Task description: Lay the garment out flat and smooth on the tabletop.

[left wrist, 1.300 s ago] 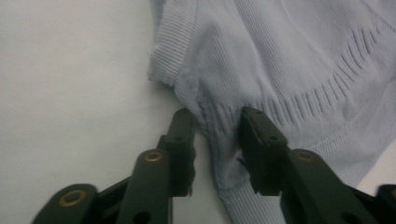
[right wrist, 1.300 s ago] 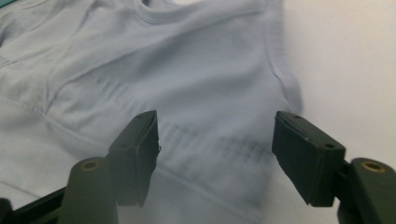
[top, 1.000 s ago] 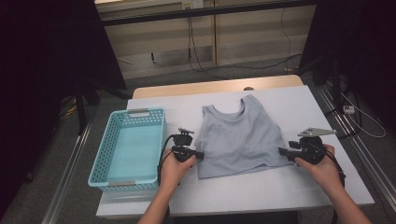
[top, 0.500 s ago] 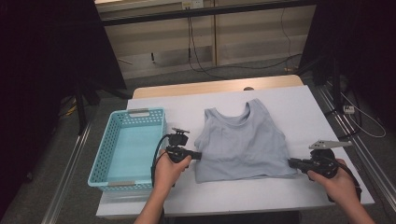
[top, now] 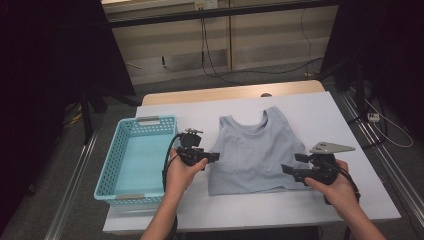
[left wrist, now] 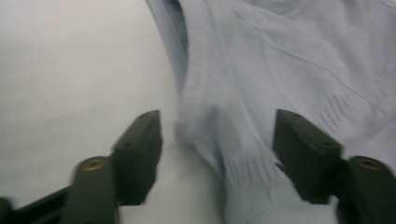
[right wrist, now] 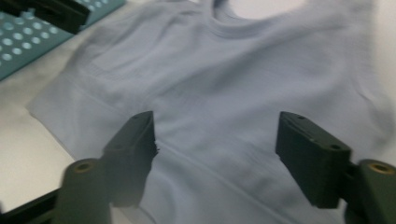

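1. Fabric of the pale blue tank top (top: 252, 157) lies flat on the white table (top: 330, 115), between both grippers.
2. The left gripper (left wrist: 215, 140) has just opened; its released jaws straddle the top's side edge.
3. The right gripper (right wrist: 215, 140) has just opened too, jaws spread above the hem, gripping nothing.
4. A teal basket (top: 107, 170) sits beyond the left jaws.

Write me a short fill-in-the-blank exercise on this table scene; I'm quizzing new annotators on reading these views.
1. The grey tank top lies spread ____ on the table.
2. The light blue basket sits to the ____ of the top in the high view.
3. The fingers of the left gripper and of the right gripper stand ____.
4. Inside, the basket is ____.

Missing words: flat; left; open; empty
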A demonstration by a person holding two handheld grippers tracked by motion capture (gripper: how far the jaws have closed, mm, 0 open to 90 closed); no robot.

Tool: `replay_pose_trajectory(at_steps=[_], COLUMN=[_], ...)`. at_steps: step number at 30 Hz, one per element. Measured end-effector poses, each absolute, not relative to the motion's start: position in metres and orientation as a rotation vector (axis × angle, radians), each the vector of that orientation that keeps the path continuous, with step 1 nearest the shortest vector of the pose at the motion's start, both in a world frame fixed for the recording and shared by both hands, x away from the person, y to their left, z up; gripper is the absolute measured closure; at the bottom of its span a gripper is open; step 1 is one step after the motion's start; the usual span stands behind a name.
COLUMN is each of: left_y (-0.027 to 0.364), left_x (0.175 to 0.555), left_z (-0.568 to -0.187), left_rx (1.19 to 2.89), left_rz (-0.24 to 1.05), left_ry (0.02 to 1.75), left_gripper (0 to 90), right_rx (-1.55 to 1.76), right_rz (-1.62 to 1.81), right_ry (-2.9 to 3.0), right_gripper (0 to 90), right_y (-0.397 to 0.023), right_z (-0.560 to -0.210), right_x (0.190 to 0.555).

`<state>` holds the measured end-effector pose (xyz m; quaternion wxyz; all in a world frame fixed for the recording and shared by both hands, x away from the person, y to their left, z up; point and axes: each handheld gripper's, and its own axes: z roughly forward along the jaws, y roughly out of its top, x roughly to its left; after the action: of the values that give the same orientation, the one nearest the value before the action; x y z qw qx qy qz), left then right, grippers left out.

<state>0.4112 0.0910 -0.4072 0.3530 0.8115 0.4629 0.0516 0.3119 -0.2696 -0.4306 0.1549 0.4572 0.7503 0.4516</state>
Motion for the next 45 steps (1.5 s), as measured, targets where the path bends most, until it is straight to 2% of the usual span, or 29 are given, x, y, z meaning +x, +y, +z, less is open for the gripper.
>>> replay_pose_trajectory(at_steps=[4,13,30,37,38,45], left_y=[0.089,0.086,0.094,0.097,0.097,0.103], left_x=[0.418,0.427,0.436,0.438,0.437,0.436], left_z=[-0.405,-0.408,-0.404,-0.400,-0.399,-0.398], left_rx=[2.089,2.141,2.135,2.127,2.127,2.114], left_rz=[0.155,0.219,0.228,0.236,0.238,0.250], left_ry=[1.168,1.122,1.120,1.133,1.134,1.156], left_gripper=[15.9,13.1,11.7,11.7,11.7,11.9], right_rx=[1.244,1.143,0.977,0.896,0.876,0.790], right_rz=[1.293,1.322,1.358,1.389,1.398,1.382], right_ry=[2.183,2.277,2.369,2.413,2.423,2.505], right_gripper=[23.9,17.4,13.9,22.6,26.4,33.5], right_y=[-0.245,-0.201,-0.156,-0.131,-0.128,-0.107], right_z=[-0.432,-0.438,-0.442,-0.443,-0.443,-0.448], right_x=[0.319,0.328,0.328,0.325,0.325,0.324])
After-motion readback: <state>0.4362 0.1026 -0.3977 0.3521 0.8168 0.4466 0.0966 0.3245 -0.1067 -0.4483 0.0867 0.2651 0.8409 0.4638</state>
